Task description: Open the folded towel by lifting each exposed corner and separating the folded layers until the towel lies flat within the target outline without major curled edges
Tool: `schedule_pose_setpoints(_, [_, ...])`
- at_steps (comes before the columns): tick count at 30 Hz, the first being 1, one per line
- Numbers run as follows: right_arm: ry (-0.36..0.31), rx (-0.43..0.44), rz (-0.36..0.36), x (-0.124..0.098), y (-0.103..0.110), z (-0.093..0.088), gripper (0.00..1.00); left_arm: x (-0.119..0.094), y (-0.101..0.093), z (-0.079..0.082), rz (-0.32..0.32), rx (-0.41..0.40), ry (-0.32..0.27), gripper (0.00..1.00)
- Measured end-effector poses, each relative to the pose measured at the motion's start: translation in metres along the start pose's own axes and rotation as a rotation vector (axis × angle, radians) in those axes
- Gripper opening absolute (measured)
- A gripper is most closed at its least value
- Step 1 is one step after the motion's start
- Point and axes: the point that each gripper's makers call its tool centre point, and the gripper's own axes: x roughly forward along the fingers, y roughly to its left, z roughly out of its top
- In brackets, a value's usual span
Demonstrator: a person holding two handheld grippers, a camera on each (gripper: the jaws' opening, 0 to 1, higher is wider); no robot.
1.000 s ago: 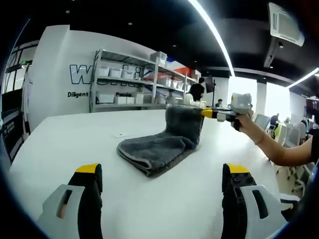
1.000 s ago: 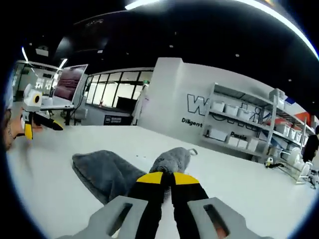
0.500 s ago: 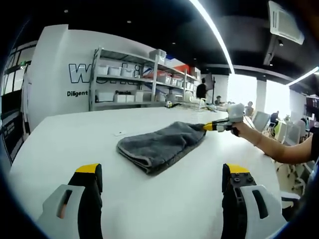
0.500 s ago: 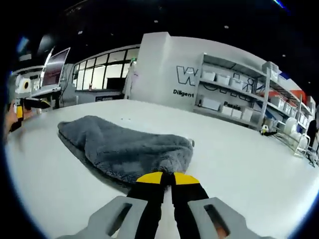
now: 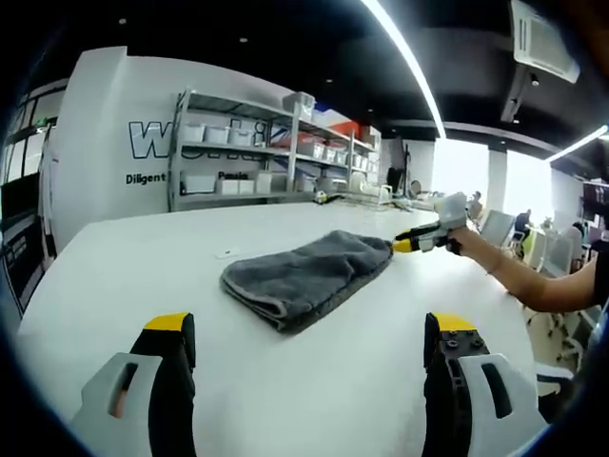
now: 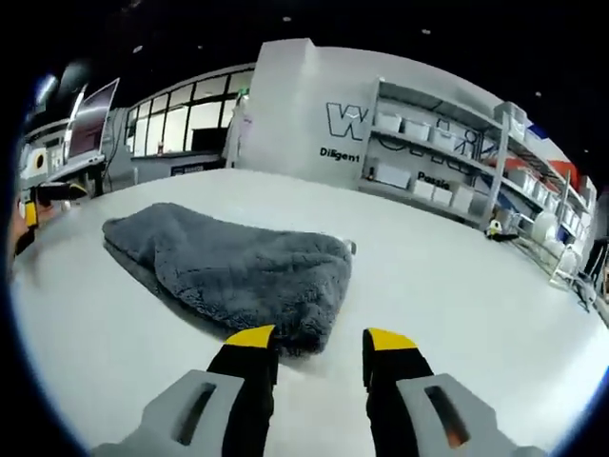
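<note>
— How many towels?
— One grey towel (image 5: 306, 274), folded, on the white surface (image 5: 143, 276), well ahead of the left tool (image 5: 309, 333), whose jaws are spread wide and grip nothing.
— And the right tool (image 6: 319, 338)?
— Released, jaws apart, tips just beside the towel's near edge.
— Any writing?
— "Diligent" on the wall (image 6: 285, 105).

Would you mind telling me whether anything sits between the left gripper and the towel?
Nothing visible does: bare white table lies between the open left gripper and the towel.
</note>
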Motion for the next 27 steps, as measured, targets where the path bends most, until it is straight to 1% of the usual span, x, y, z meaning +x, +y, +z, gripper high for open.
schedule_pose_setpoints(1, [-0.008,-0.016,0.012,-0.003,0.004,0.005,0.34,0.000,0.000,0.000,-0.001,0.000,-0.001,0.99])
schedule_pose_setpoints(2, [-0.012,-0.033,0.022,-0.005,0.009,0.010,0.38,0.000,0.000,0.001,-0.001,0.002,-0.003,0.99])
schedule_pose_setpoints(3, [-0.014,-0.047,0.031,-0.007,0.015,0.015,0.42,0.000,0.000,0.001,-0.002,0.002,-0.004,0.99])
schedule_pose_setpoints(5, [-0.016,-0.065,0.057,-0.007,0.027,0.023,0.56,0.000,-0.001,0.000,-0.003,0.003,-0.002,0.99])
schedule_pose_setpoints(6, [-0.013,-0.067,0.065,-0.007,0.032,0.025,0.59,0.000,-0.001,0.000,-0.003,0.005,-0.001,0.99])
schedule_pose_setpoints(7, [-0.011,-0.077,0.090,-0.006,0.041,0.027,0.59,0.000,-0.002,-0.001,-0.004,0.011,0.002,0.99])
schedule_pose_setpoints(9, [-0.029,-0.093,0.139,-0.005,0.062,0.036,0.57,0.000,-0.004,-0.002,-0.008,0.020,0.008,0.99])
schedule_pose_setpoints(10, [-0.021,-0.101,0.179,-0.002,0.079,0.039,0.59,0.000,-0.004,-0.002,-0.008,0.022,0.009,0.99])
schedule_pose_setpoints(12, [0.009,-0.124,0.236,0.002,0.103,0.041,0.67,0.000,-0.005,-0.002,-0.007,0.029,0.009,0.99])
schedule_pose_setpoints(14, [0.012,-0.140,0.265,0.008,0.124,0.048,0.74,-0.001,-0.004,-0.001,-0.004,0.033,0.006,0.99])
schedule_pose_setpoints(17, [0.010,-0.165,0.287,0.017,0.144,0.059,0.75,-0.003,-0.003,-0.001,0.004,0.030,0.000,0.99])
schedule_pose_setpoints(20, [0.027,-0.177,0.320,0.027,0.167,0.068,0.80,-0.004,-0.002,0.000,0.006,0.024,-0.005,0.99])
schedule_pose_setpoints(21, [0.028,-0.182,0.329,0.030,0.175,0.071,0.81,-0.004,-0.002,0.000,0.007,0.025,-0.007,0.99])
schedule_pose_setpoints(22, [0.028,-0.184,0.331,0.031,0.177,0.072,0.81,-0.004,-0.002,0.001,0.005,0.025,-0.009,0.99])
schedule_pose_setpoints(23, [0.023,-0.205,0.346,0.037,0.188,0.078,0.81,-0.005,-0.003,0.002,0.004,0.025,-0.012,0.99])
schedule_pose_setpoints(27, [0.005,-0.275,0.397,0.047,0.218,0.088,0.79,-0.006,-0.004,0.003,0.001,0.026,-0.016,0.99])
